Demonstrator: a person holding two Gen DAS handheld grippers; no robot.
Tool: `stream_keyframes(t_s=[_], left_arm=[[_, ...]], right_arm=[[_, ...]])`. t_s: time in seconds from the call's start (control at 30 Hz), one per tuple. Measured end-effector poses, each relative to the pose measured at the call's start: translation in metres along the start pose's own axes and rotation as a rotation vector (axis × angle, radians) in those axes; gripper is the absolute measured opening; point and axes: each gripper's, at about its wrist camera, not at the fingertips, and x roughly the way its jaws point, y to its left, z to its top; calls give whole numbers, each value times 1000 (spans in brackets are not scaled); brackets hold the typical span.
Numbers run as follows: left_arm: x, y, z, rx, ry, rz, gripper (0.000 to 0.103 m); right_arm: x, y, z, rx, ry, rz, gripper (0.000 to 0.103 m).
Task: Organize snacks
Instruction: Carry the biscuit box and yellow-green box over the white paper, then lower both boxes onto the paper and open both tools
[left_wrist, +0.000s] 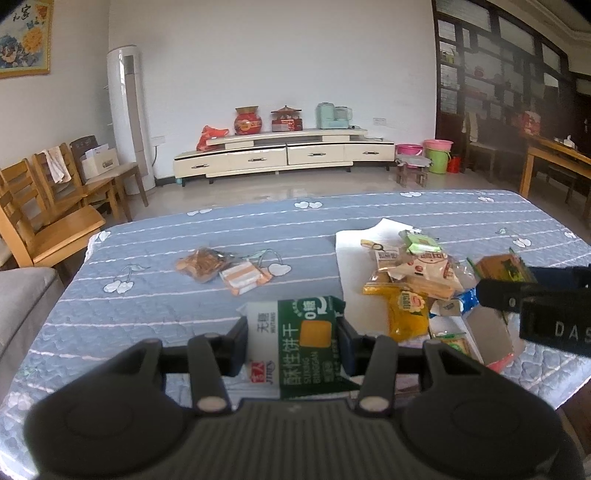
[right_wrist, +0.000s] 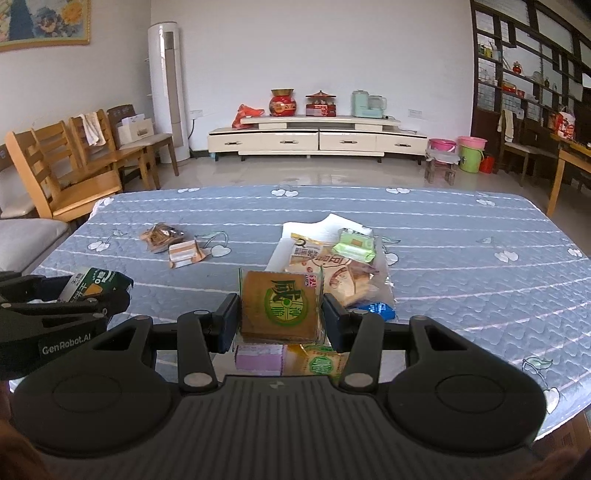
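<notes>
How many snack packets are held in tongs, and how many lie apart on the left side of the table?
Held in tongs: 2, the green-and-white biscuit packet and the brown cracker packet
Lying apart on the left: 2, the brown snack bag and the orange-and-white packet
Total: 4

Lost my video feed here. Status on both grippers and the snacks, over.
Left gripper shut on green-white biscuit pack. Right gripper shut on brown cracker pack. Snack pile ahead, path clear.

table cover: quilted matt cloth | snack packets: glossy plastic film | grippers: matt black plastic | chairs: wood
</notes>
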Motion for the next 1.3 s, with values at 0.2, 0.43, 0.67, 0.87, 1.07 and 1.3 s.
stream_keyframes(t_s=[0.2, 0.43, 0.67, 0.87, 1.07, 1.3], left_arm=[[3, -7, 2, 10, 0, -14, 47], [6, -15, 3, 27, -1, -29, 47], [8, -25, 7, 44, -8, -51, 47], [11, -37, 11, 61, -13, -85, 47], [15, -49, 16, 78, -23, -121, 47], [24, -64, 15, 104, -19, -162, 47]], right_arm=[[-2, -4, -1, 18, -6, -29, 59], [-3, -2, -3, 37, -9, -55, 59], [-2, 1, -2, 53, -14, -72, 59], [1, -3, 2, 72, -18, -94, 59], [6, -13, 6, 99, -20, -125, 59], [18, -17, 2, 119, 0, -120, 59]])
